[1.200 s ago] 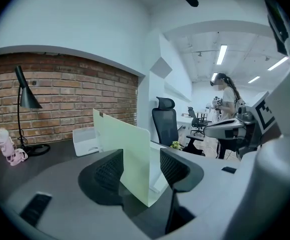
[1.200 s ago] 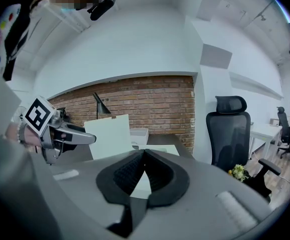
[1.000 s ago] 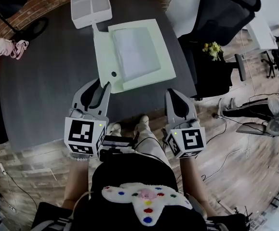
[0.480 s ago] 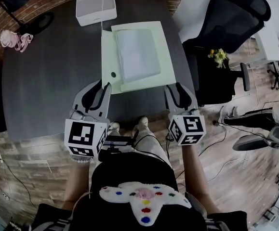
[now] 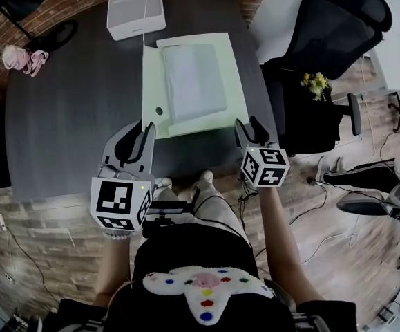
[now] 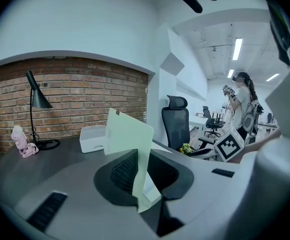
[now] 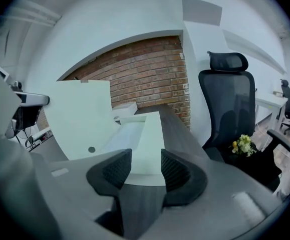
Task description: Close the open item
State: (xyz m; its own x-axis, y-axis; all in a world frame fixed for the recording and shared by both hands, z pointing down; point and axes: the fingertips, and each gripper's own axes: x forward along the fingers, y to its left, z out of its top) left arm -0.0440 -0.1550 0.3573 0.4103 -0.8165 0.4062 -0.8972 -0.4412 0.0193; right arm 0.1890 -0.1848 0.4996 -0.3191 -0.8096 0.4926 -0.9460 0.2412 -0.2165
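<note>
Two grippers, head view: my left gripper point(image 5: 146, 128) sits at the near left corner of the folder point(image 5: 235, 81), which lies open on the table point(image 5: 68, 123). My right gripper point(image 5: 249, 126) is just off its near right corner.
Step, head view: I judge this the start of the closing swing, with the cover point(image 5: 153, 75) taken but not yet folded over.
Left gripper view, grip: my jaws have just been closing and pinch the cover's near edge. The thin sheet stands almost upright between the pads.
Left gripper view, next move: that edge should go over in an arc about the spine, towards my right, without creasing.
Right gripper view, jaws: they are wide apart, having just been opening, with nothing between the pads. The folder's near edge lies just beyond them, and I cannot tell whether they touch it.
Right gripper view, next move: probably to steady the lower half, or press the cover flat once it is down.
</note>
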